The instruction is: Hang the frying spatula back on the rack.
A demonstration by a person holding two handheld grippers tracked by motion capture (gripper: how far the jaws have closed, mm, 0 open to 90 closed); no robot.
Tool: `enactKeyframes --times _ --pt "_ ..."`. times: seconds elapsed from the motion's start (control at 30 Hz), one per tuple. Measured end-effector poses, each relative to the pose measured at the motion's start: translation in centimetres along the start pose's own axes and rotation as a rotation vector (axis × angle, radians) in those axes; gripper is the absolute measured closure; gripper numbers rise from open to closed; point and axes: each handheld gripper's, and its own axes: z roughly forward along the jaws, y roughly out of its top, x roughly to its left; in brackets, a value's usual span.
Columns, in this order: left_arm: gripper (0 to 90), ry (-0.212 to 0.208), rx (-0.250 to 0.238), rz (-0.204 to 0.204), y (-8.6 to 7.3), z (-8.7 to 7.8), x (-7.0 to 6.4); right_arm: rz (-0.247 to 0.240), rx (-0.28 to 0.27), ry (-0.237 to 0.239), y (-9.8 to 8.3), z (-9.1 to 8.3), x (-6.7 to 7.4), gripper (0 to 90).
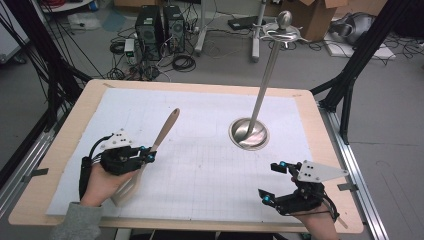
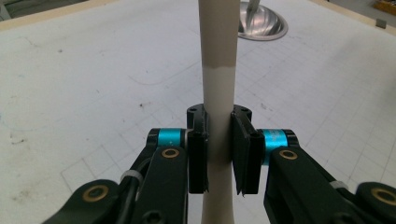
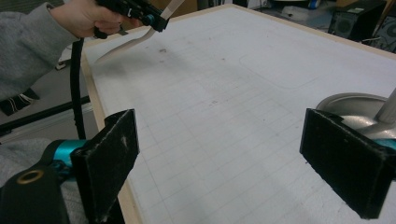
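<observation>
Lift step: my left gripper (image 1: 148, 156) clamps the spatula (image 1: 162, 134) at its handle; my right gripper (image 1: 272, 181) waits wide open, empty. Next, probably hanging it on the metal stand (image 1: 260, 97).

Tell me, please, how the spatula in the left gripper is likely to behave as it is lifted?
The spatula looks stiff and probably light: it holds its shape. The left gripper clamps its smooth, narrow neck, so it may slip or swivel; the wide blade end could droop.

No legible text or labels
</observation>
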Motion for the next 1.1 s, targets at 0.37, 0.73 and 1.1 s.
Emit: enactKeyframes --times 0.37,0.73,1.1 --pt "77.7 -0.027 -0.02 0.019 1.8 0.2 -0.7 0.003 -0.011 -0.005 0.0 -0.4 0.0 10.7" --pt "77.7 -0.055 -0.038 0.009 4.2 0.7 -1.0 0.001 -0.013 -0.001 0.0 -0.3 0.0 10.7" --pt "77.7 -0.096 -0.057 0.024 7.6 0.6 -0.9 -0.002 -0.017 0.002 0.1 -0.5 0.1 10.7"
